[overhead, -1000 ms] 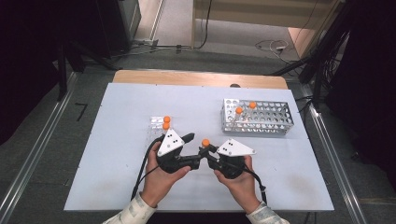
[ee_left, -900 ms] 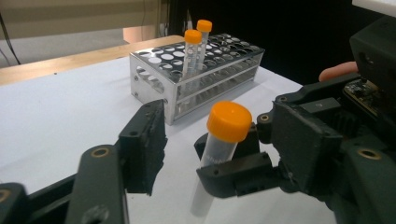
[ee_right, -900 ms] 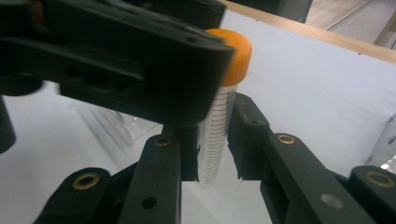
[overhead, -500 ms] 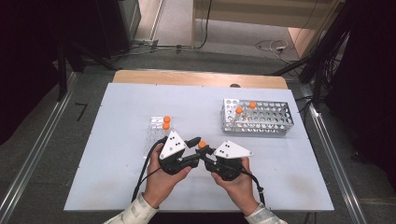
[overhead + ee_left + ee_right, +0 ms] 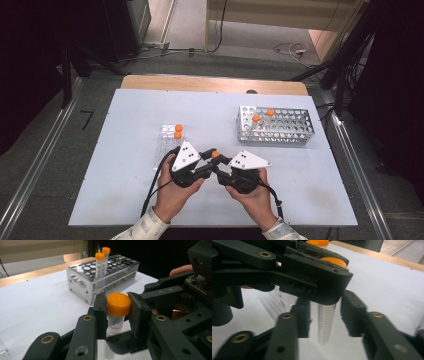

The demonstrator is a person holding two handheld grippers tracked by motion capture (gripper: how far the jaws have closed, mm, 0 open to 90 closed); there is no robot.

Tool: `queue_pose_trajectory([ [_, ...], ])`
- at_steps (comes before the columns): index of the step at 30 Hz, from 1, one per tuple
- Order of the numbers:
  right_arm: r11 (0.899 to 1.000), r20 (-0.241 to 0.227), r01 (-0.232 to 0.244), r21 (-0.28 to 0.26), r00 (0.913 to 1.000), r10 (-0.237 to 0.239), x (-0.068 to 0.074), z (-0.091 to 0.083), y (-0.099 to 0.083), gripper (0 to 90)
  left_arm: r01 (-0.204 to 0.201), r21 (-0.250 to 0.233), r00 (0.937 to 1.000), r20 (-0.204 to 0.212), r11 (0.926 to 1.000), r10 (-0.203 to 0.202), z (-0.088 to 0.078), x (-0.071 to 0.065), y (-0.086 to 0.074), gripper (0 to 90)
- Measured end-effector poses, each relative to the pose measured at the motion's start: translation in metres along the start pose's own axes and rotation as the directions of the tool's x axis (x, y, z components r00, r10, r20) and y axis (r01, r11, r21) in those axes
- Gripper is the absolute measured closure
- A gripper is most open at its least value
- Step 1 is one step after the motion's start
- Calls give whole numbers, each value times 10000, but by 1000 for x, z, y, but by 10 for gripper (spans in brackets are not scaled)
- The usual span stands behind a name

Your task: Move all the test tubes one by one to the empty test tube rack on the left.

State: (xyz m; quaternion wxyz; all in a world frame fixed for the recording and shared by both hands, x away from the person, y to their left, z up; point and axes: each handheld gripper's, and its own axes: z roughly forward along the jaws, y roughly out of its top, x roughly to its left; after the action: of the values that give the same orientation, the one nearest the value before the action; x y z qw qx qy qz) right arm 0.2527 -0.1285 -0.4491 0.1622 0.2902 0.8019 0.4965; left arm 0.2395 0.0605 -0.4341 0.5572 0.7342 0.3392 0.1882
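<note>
From the high view, both hands met at the near middle of the white tabletop (image 5: 125,150), the left tongs (image 5: 207,161) and right tongs (image 5: 220,167) converging on one orange-capped tube (image 5: 215,154). A metal rack (image 5: 275,126) with two capped tubes stood far right; a clear tray (image 5: 167,142) with two more lay just left of the hands.

In the left gripper view, the left tongs (image 5: 116,312) flanked the tube's orange cap (image 5: 118,304); contact on the right side was unclear.

In the right gripper view, the right tongs (image 5: 324,317) stood apart around the tube body (image 5: 326,323), not touching.

This looked like a handover or uncapping; next, the right tongs would need to close on the body.
</note>
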Motion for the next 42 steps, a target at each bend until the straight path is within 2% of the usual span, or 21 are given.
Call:
queue_pose_trajectory([
  [4,9995,-2,-315,13,9995,315,-5,-1,0,381,143,-210,9999,-33,9997,-143,-5,3,4,703],
  [8,9983,-26,-580,-7,9983,579,-12,-2,-1,332,338,-409,9994,-66,9986,-341,-12,8,9,703],
  [12,9975,-109,-708,-21,9974,708,-16,-5,-2,316,569,-569,9981,-190,9968,-581,-20,16,14,703],
  [19,9981,-112,-605,-58,9981,605,-15,-6,-3,311,806,-859,9951,-501,9930,-851,-33,30,19,703],
  [29,9975,-14,-708,-60,9975,708,-19,-9,-4,310,1054,-1251,9833,-1350,9865,-1222,-55,57,24,703],
  [35,9974,54,-727,-13,9973,727,-19,-9,-5,314,1164,-1237,9784,-1564,9855,-1352,-60,67,23,703],
  [42,9977,132,-683,6,9976,683,-20,-9,-5,317,1106,-1152,9731,-1894,9872,-1311,-63,73,22,703],
])
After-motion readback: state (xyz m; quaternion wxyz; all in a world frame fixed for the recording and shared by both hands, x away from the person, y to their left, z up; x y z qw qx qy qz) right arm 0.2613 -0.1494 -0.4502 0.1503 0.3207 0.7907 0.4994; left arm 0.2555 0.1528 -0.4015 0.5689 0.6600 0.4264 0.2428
